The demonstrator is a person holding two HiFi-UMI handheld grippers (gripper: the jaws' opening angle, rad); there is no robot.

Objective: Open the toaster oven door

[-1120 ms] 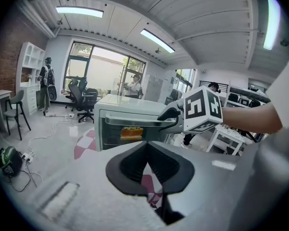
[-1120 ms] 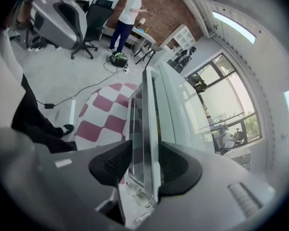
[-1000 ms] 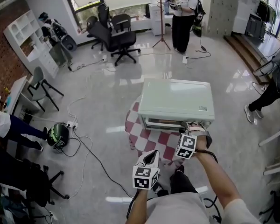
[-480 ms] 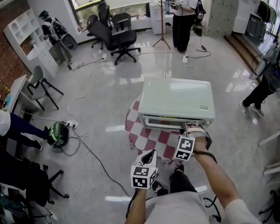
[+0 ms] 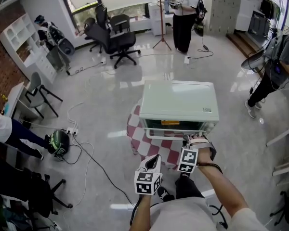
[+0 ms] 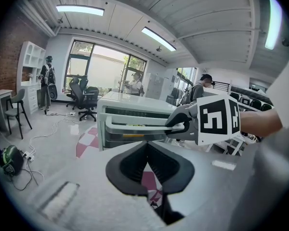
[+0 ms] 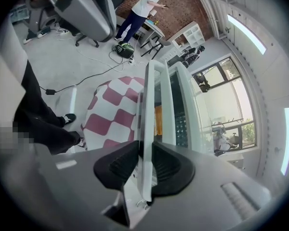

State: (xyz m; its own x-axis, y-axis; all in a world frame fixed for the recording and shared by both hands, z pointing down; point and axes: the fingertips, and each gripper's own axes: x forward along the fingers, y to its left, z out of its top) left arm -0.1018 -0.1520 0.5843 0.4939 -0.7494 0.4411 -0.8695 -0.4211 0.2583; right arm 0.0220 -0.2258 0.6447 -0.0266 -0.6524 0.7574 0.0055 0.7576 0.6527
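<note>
The pale green toaster oven (image 5: 178,102) stands at the centre of the head view, on a small table under a red-and-white checked cloth (image 5: 151,146). Its door (image 5: 176,127) faces the lower edge of the frame and looks tipped out only a crack at the top, so the opening step is judged barely begun.

The long handle (image 7: 148,129) runs across the door's top edge. The right gripper (image 5: 196,139) is clamped on it near its right end: its jaws have just been closing, and the bar sits pressed between the pads. The next move calls for drawing the handle out and downward in an arc about the bottom hinge, keeping the grip square so that the bar does not slip.

The left gripper (image 5: 156,159) hangs at lower centre, pinched together on nothing.

Inside the oven, a strip of something orange (image 7: 158,121) shows behind the glass; what it is cannot be told.
</note>
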